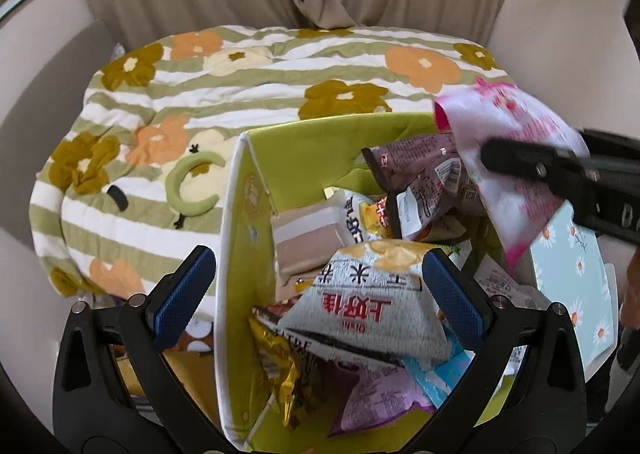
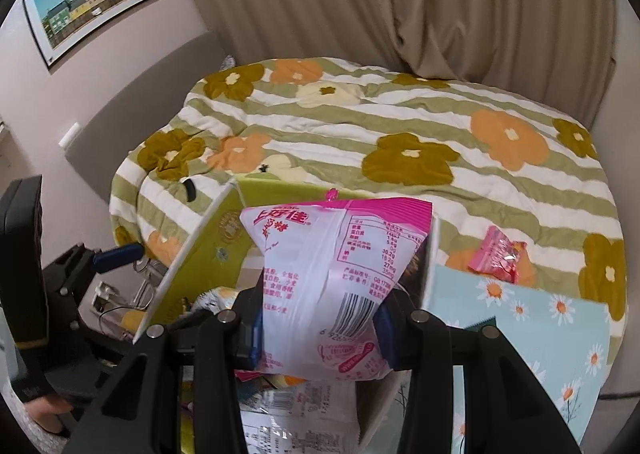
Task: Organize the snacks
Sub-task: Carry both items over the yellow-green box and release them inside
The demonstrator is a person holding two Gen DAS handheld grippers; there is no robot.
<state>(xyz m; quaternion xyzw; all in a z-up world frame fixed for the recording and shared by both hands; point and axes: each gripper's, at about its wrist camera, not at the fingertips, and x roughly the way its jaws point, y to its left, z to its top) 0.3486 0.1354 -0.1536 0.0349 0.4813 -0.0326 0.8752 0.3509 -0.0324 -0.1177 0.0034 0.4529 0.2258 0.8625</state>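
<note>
A green cardboard box (image 1: 256,182) stands open in front of the bed, filled with several snack packets. A white and yellow crisp bag (image 1: 372,294) lies on top, with a brown packet (image 1: 424,162) behind it. My left gripper (image 1: 316,290) is open, its blue pads astride the box's left wall and the crisp bag. My right gripper (image 2: 320,330) is shut on a pink and white snack bag (image 2: 328,278) and holds it above the box (image 2: 208,246). The bag also shows in the left wrist view (image 1: 516,158), with the right gripper (image 1: 492,158) clamped on it.
A light blue box with daisies (image 2: 520,334) stands right of the green box; it also shows in the left wrist view (image 1: 568,278). A small pink packet (image 2: 500,254) lies on the flowered quilt (image 2: 400,126). Beige curtains hang behind the bed.
</note>
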